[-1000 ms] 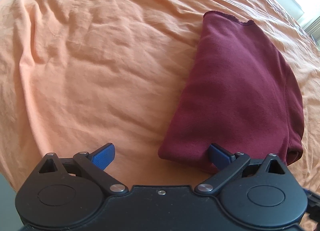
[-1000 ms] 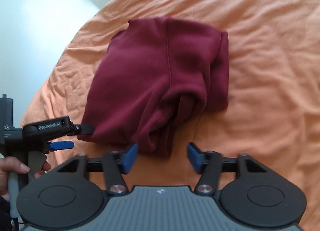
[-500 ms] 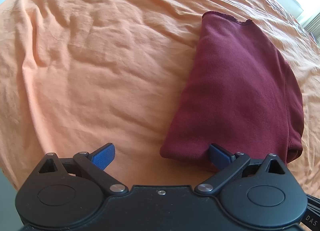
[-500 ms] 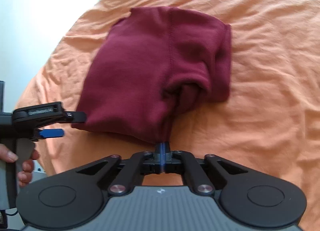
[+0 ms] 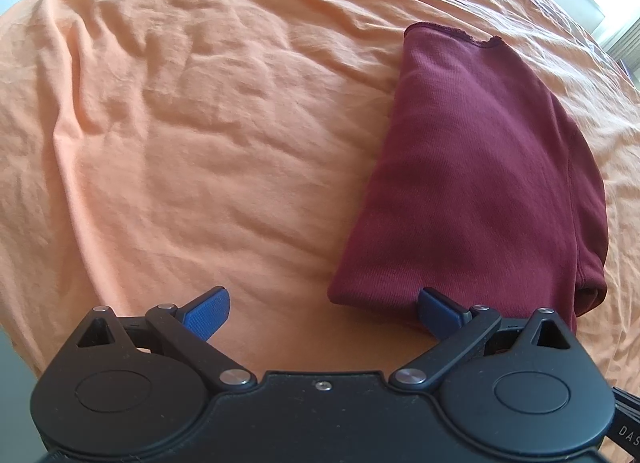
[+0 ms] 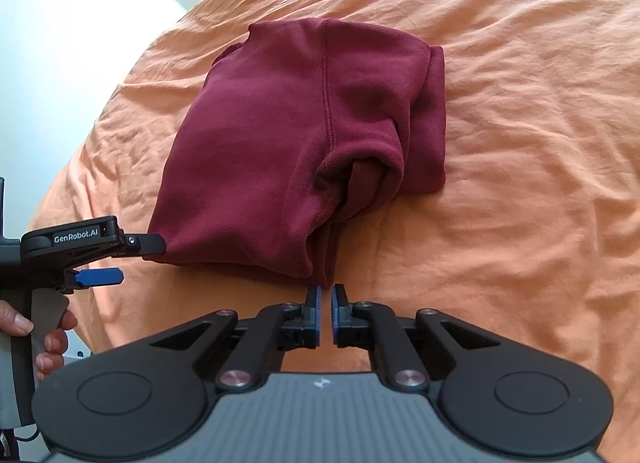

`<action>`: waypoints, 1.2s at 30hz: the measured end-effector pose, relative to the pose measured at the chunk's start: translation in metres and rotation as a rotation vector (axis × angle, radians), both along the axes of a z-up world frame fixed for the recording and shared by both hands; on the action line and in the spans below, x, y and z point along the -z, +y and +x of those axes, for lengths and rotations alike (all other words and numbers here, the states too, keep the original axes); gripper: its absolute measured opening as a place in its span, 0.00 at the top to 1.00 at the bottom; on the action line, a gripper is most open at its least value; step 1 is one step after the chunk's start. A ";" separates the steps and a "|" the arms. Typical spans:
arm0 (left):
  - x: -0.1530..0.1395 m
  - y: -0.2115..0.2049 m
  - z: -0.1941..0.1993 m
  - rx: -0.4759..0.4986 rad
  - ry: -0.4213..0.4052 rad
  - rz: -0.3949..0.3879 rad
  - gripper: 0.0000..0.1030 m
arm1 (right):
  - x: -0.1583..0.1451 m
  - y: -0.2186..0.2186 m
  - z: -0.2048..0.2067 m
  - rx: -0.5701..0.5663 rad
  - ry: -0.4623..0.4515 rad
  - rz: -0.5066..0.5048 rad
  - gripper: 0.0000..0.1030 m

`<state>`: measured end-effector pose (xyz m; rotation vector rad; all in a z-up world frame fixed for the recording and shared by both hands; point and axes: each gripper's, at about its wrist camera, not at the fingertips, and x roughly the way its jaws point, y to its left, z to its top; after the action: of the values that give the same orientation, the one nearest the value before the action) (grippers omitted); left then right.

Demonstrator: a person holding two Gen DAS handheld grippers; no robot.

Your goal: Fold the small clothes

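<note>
A folded maroon garment [image 5: 480,183] lies on the orange bedsheet [image 5: 200,143]. My left gripper [image 5: 322,311] stands wide open at its near left corner, and the right blue fingertip [image 5: 436,309] touches the garment's edge. In the right wrist view the garment [image 6: 280,143] shows a bunched fold at its near side. My right gripper [image 6: 326,303] is nearly closed, with only a thin gap. The garment's near corner sits pinched at its tips. The left gripper [image 6: 132,261] appears there too, open beside the garment's left corner.
The wrinkled orange sheet [image 6: 520,183] covers the whole bed, with wide bare areas left of and beyond the garment. The bed's edge and a pale floor [image 6: 60,43] lie to the left. A hand [image 6: 24,323] holds the left gripper's handle.
My right gripper went from open to shut on the garment's near corner, and a thin gap now shows between its fingers. The left gripper stayed open and hardly moved.
</note>
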<state>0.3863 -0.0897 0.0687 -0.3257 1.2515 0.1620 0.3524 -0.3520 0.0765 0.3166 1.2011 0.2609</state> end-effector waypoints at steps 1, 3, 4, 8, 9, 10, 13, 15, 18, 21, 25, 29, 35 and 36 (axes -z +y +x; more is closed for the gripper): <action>-0.001 0.000 -0.001 0.002 -0.001 0.003 0.02 | -0.001 0.000 0.000 0.003 -0.003 -0.006 0.83; -0.003 0.000 -0.003 0.007 -0.004 0.005 0.01 | -0.005 0.001 -0.002 0.014 -0.016 -0.012 0.59; -0.005 0.000 -0.004 0.011 -0.007 0.007 0.01 | -0.007 0.000 -0.003 0.021 -0.025 -0.014 0.47; -0.014 0.000 -0.011 0.043 -0.033 0.024 0.01 | -0.021 0.002 -0.009 0.047 -0.072 -0.033 0.25; -0.017 0.000 -0.013 0.058 -0.042 0.030 0.01 | -0.025 0.003 -0.011 0.056 -0.088 -0.037 0.23; -0.020 -0.001 -0.015 0.074 -0.051 0.035 0.01 | -0.028 0.003 -0.012 0.065 -0.101 -0.041 0.17; -0.028 -0.001 -0.021 0.122 -0.085 0.038 0.01 | -0.038 0.007 -0.021 0.095 -0.139 -0.064 0.08; -0.032 -0.001 -0.025 0.152 -0.109 0.041 0.01 | -0.044 0.011 -0.028 0.112 -0.162 -0.086 0.04; -0.038 0.002 -0.035 0.200 -0.151 0.041 0.01 | -0.053 0.019 -0.044 0.143 -0.206 -0.129 0.00; -0.043 0.008 -0.046 0.242 -0.193 0.047 0.01 | -0.061 0.029 -0.062 0.186 -0.244 -0.171 0.00; -0.051 0.021 -0.064 0.277 -0.239 0.062 0.01 | -0.073 0.042 -0.089 0.239 -0.297 -0.195 0.00; -0.060 0.035 -0.083 0.312 -0.281 0.072 0.01 | -0.081 0.056 -0.115 0.286 -0.336 -0.216 0.00; -0.068 0.054 -0.116 0.387 -0.332 0.096 0.01 | -0.086 0.078 -0.153 0.309 -0.342 -0.244 0.00; -0.068 0.057 -0.121 0.396 -0.336 0.099 0.01 | -0.085 0.081 -0.159 0.312 -0.341 -0.250 0.00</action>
<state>0.2651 -0.0331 0.1371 -0.0127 0.9481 -0.1657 0.1938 -0.2708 0.1619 0.2252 0.8219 -0.1050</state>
